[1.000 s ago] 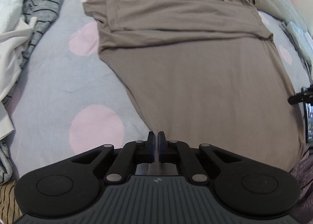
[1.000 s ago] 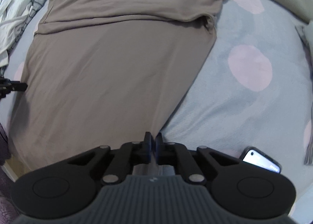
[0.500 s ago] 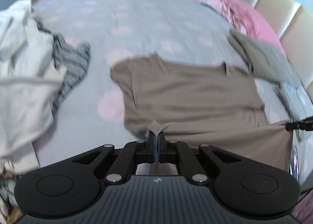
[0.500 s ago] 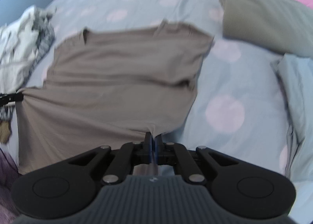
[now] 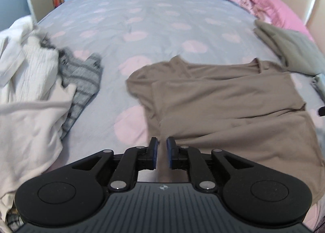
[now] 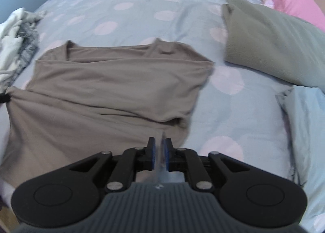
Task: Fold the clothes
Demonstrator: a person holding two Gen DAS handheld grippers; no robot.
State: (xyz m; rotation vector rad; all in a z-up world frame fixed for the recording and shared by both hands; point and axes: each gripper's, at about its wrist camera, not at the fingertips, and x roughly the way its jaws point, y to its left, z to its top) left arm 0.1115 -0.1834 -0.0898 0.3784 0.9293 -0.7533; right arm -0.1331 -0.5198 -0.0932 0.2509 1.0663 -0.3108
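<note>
Left wrist view recorded my left gripper (image 5: 161,151) and right gripper (image 6: 159,152) just parting, pads clear of the taupe shirt (image 5: 233,107) hem between them on the bed (image 5: 162,19)

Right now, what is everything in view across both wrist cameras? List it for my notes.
taupe T-shirt: one, brown-grey, spread on the bed, hem end nearest the cameras
bedspread: one, grey-blue with pink dots, under everything
pile of clothes: one heap, cream and white, with a grey striped garment, left side of the bed
olive folded garment: one, grey-green, right of the T-shirt
pale blue folded item: one, right edge, below the olive one
pink bedding: one, far right by the headboard
left gripper: fingers slightly apart, just been opening, T-shirt fabric in the gap
right gripper: fingers slightly apart, just been opening, hem edge between them
</note>
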